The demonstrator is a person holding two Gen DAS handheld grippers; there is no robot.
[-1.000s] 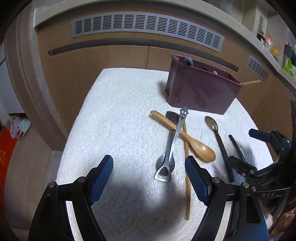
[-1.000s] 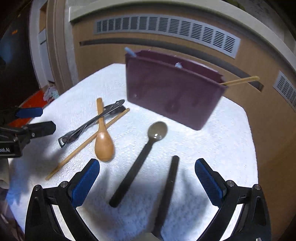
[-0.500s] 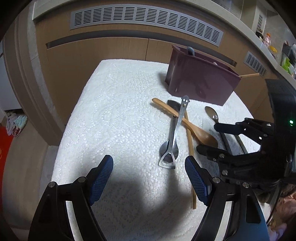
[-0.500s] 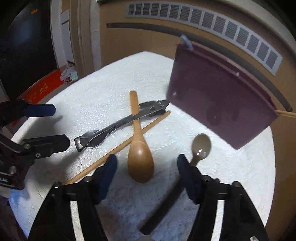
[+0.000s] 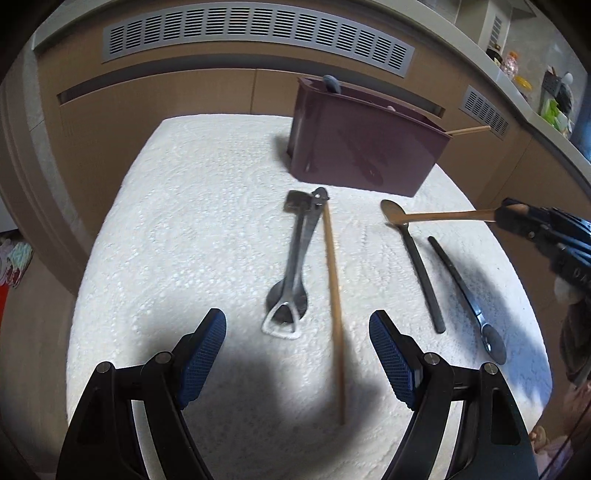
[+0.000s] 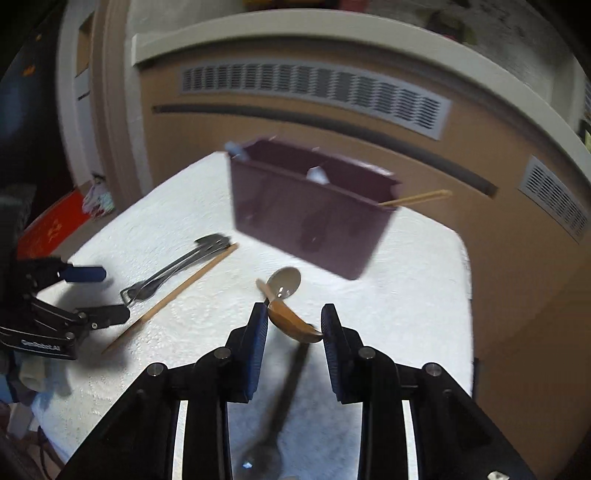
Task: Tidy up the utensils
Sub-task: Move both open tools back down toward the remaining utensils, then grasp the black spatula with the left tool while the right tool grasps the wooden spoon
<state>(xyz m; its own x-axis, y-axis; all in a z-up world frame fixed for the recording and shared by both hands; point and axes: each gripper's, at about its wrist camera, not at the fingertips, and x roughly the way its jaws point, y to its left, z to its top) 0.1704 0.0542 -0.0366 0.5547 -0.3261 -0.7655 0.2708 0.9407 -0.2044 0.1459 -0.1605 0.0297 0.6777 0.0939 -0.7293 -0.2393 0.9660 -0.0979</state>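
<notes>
Right tongs (image 6: 294,314), jaws just drawn in, clenched across the bowl of the wooden spoon (image 6: 291,323); spoon seemingly clear of the cloth, on the near side of the purple holder (image 5: 369,151), handle reaching out level, its end over the bowl of the black spoon (image 5: 421,273).

Left tongs (image 5: 295,325) released, jaws wide, gripping nothing, well short of the holder over the white-clothed worktop (image 5: 184,221).

Flat on the cloth, nearer than the holder:
- Steel utensils (image 5: 295,266), two overlapping, ends pointing toward the holder's left part.
- Wooden chopstick (image 5: 334,295) just beside them on the right, far tip close to the holder's front wall.
- Black spoon further right, bowl toward the holder.
- Black-handled utensil (image 5: 461,291) rightmost, roughly parallel, its exact kind impossible to tell.

Holder upright at the far side of the worktop, divided inside. Blue-grey handle (image 5: 331,83) poking up at its left end, second chopstick (image 5: 467,130) jutting out past its right end.

Beyond the holder, tan cabinet fronts with grey vent grilles (image 5: 255,35).
</notes>
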